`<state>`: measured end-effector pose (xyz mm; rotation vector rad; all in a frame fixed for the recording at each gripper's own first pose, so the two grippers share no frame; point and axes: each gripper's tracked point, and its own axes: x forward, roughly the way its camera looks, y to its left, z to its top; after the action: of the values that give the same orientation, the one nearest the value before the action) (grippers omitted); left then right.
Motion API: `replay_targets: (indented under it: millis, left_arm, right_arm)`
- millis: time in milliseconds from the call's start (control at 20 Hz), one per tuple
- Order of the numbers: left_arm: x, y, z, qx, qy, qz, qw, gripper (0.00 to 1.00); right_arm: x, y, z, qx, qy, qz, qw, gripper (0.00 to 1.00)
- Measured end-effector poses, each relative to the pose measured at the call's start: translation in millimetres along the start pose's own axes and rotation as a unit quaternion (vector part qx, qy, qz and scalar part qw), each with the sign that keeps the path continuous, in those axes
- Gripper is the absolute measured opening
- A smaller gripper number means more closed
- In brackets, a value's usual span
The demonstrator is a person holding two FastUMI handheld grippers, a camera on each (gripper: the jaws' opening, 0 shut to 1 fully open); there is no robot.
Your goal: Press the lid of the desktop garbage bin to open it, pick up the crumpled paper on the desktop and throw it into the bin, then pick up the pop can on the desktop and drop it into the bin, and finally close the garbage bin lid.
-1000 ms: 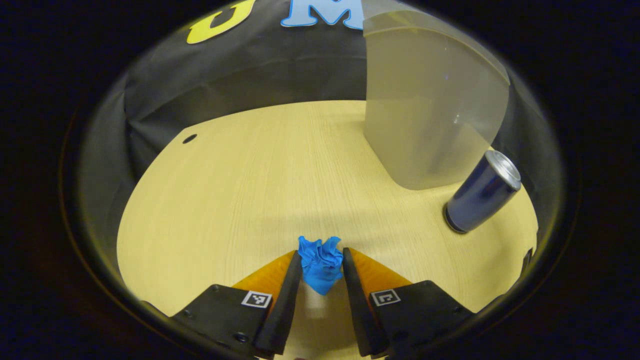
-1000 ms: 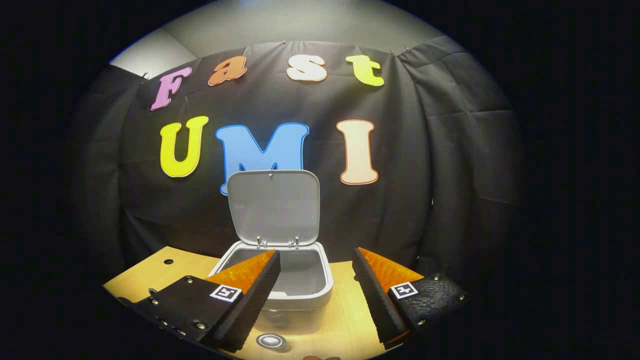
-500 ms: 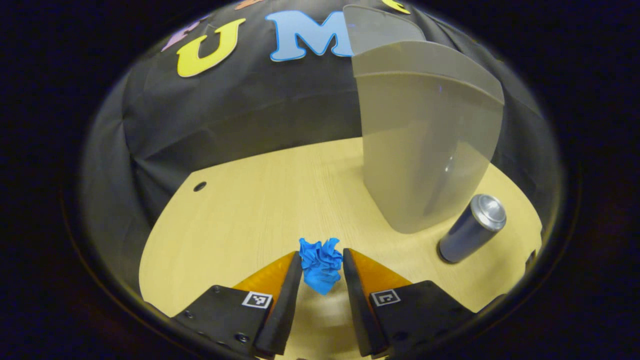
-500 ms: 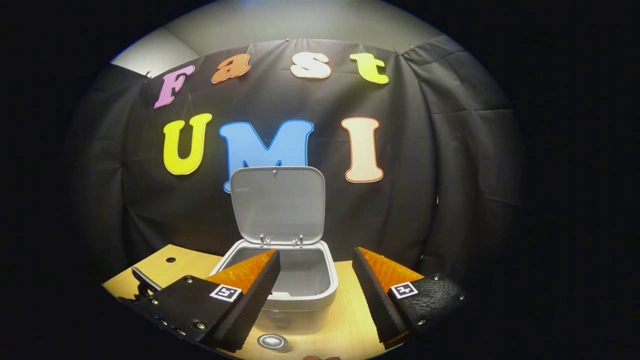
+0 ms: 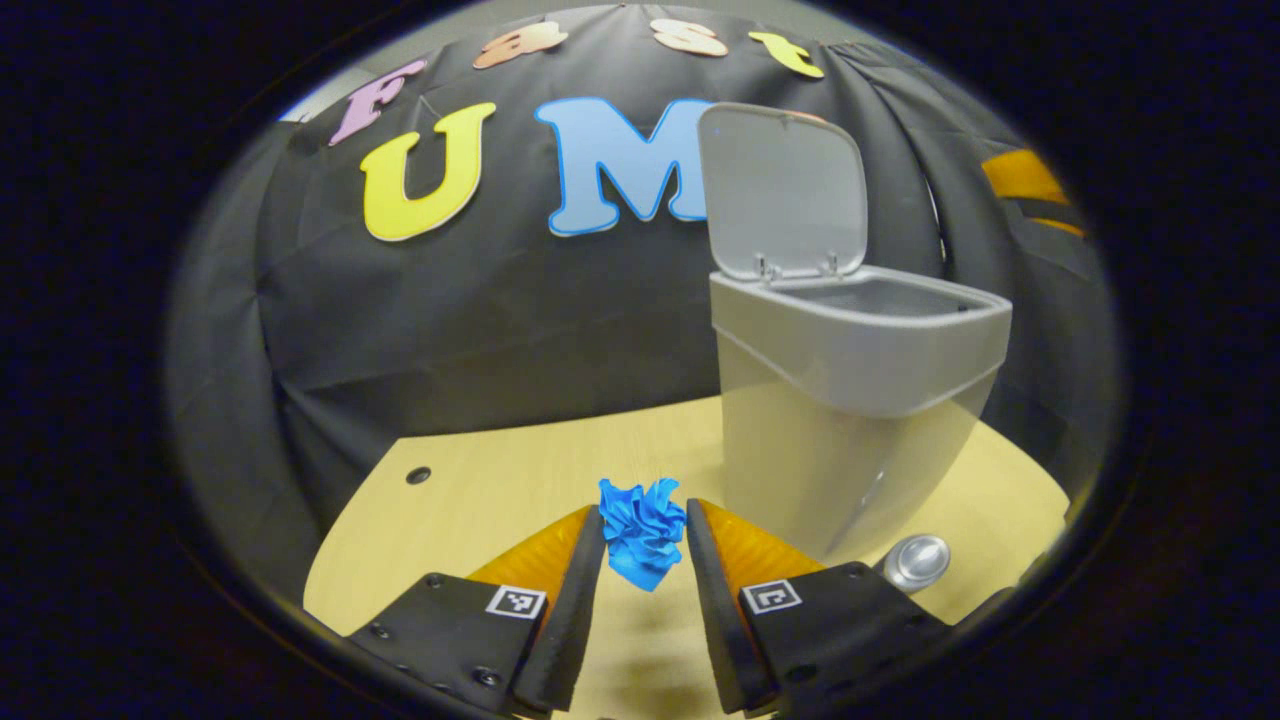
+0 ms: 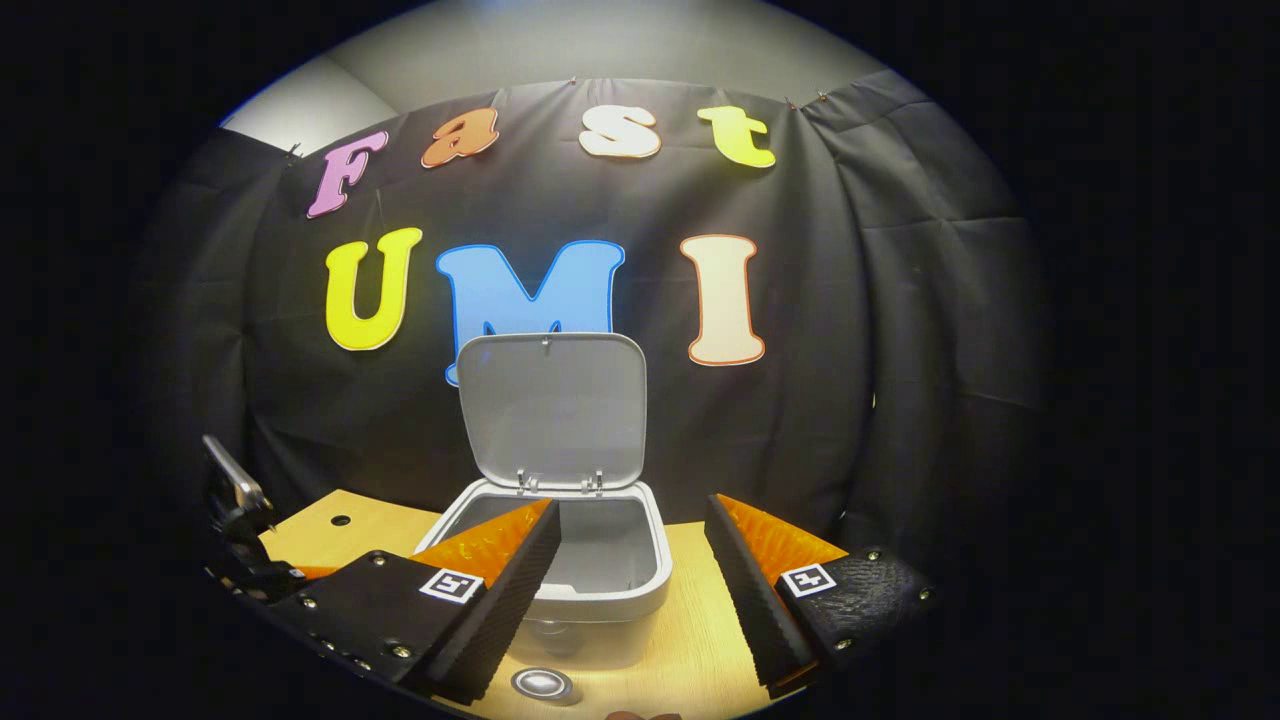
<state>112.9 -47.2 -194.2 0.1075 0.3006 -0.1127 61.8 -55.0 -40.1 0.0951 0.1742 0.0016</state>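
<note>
Since a second ago the left gripper [image 5: 643,545] has risen from the table [image 5: 500,480] with the crumpled paper [image 5: 640,530] pinched between both fingers. In the left gripper view, the bin's open mouth now shows where before only its side was seen. The bin [image 5: 850,400] stands to the right with its lid [image 5: 780,190] upright. The can [image 5: 915,562] stands just in front of the bin's base, mostly hidden behind the gripper's right finger.

In the right gripper view, the right gripper [image 6: 630,580] hangs with its fingers wide apart and nothing between them. The bin [image 6: 600,590] stands just ahead, its lid [image 6: 550,410] raised against the black cloth. The can's top [image 6: 540,684] peeks out below. The left gripper [image 6: 240,510] shows at the left edge.
</note>
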Motion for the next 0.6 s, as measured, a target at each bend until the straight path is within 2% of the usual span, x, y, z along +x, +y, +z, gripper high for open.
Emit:
replay_targets:
  millis: [150, 200, 350, 400, 600]
  left_arm:
    - [-1, -5, 43, -0.01, -0.04, -0.009, 0.999, 0.6]
    - [-2, -8, 55, -0.01, -0.052, -0.013, 0.998, 0.58]
    - [-4, -18, 91, -0.015, -0.083, -0.027, 0.996, 0.57]
    - [-5, -23, 101, -0.018, -0.092, -0.032, 0.995, 0.6]
    - [-4, -46, 136, -0.027, -0.121, -0.062, 0.99, 0.59]
  right_arm:
    - [-2, -3, 0, 0.002, -0.001, -0.004, 1.0, 0.93]
    - [-2, -5, 1, 0.002, -0.002, -0.005, 1.0, 1.0]
    - [-4, -10, -1, 0.002, -0.002, -0.011, 1.0, 1.0]
    - [-5, -12, -1, 0.003, -0.002, -0.013, 1.0, 1.0]
    - [-11, -18, -5, 0.006, 0.002, -0.022, 1.0, 1.0]
